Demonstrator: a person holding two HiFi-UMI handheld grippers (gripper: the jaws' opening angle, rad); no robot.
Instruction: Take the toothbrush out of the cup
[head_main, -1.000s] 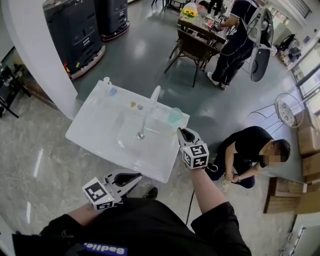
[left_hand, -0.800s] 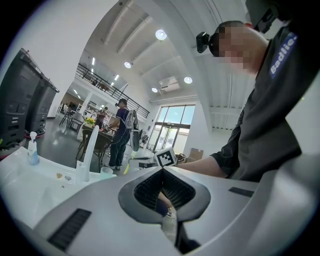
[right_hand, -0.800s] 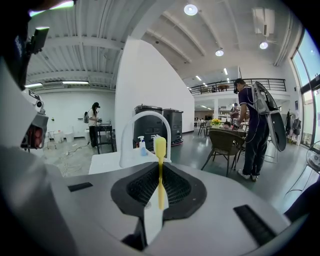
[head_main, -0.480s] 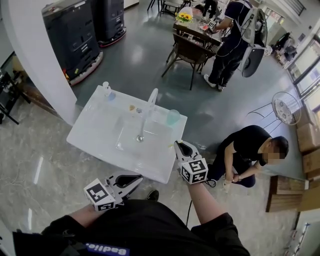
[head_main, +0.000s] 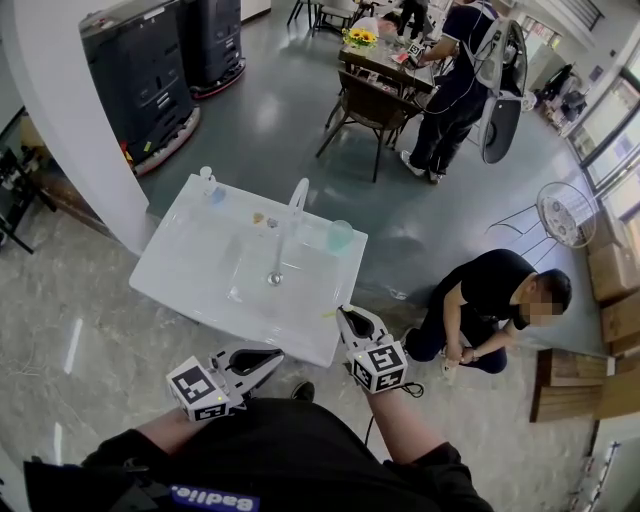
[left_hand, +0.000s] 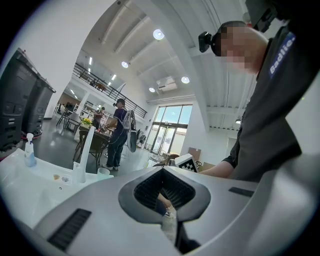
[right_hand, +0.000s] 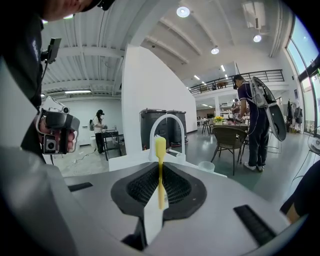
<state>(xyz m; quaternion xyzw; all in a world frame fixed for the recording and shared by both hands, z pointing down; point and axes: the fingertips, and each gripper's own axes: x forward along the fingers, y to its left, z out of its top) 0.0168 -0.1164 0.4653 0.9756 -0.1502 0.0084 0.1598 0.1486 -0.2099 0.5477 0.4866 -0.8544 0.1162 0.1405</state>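
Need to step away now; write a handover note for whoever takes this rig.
Right claw: shut on the yellow toothbrush, brush head sticking out past the tips, at the sink's near edge.
Left claw: shut, empty, low by the person's body.
Cup: stands at the sink's back, right of the tap, well apart from the brush.
Done: toothbrush is out of the cup.
Left: probably only setting it down.

Shirt (head_main: 300, 450), black: one printed word, roughly "Badlie", last letters unclear. Head view: white letters on a blue strip at the chest. Left gripper view: blue letters running up the chest. No other text legible.
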